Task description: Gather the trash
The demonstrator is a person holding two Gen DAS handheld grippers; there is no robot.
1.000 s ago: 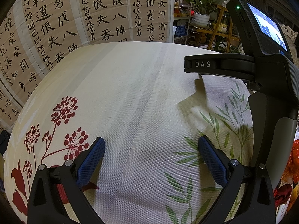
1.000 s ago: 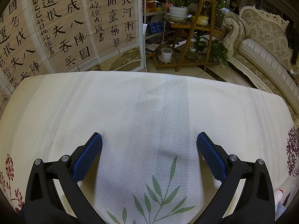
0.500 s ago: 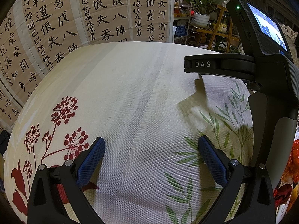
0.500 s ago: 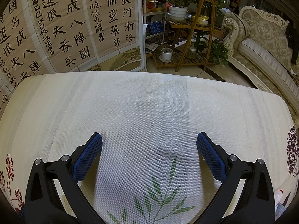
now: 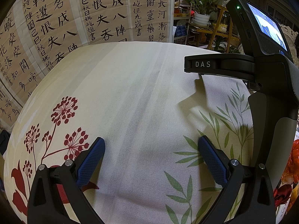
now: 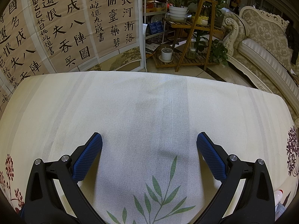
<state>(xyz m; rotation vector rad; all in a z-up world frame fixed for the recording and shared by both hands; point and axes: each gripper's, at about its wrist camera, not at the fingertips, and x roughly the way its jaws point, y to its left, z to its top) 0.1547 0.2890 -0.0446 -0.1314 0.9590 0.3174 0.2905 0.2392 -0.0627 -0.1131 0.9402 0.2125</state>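
Tools (image 5: 151,149) (image 6: 149,145) – both agape, empty, above floral tablecloth (image 6: 149,102).

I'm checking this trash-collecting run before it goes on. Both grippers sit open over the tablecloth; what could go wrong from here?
1. No trash lies between the fingers of the left gripper or the right gripper, so closing now might only pinch the tablecloth.
2. The right gripper's body stands close beside the left; a sideways sweep could knock them together.
3. The orange-red items at the table's edge are barely in view, so reaching there risks a misjudged grasp.

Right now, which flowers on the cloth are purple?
The flower cluster at the tablecloth's right edge is purple. The berry-like flowers on the left are red, and the leafy sprigs are green.
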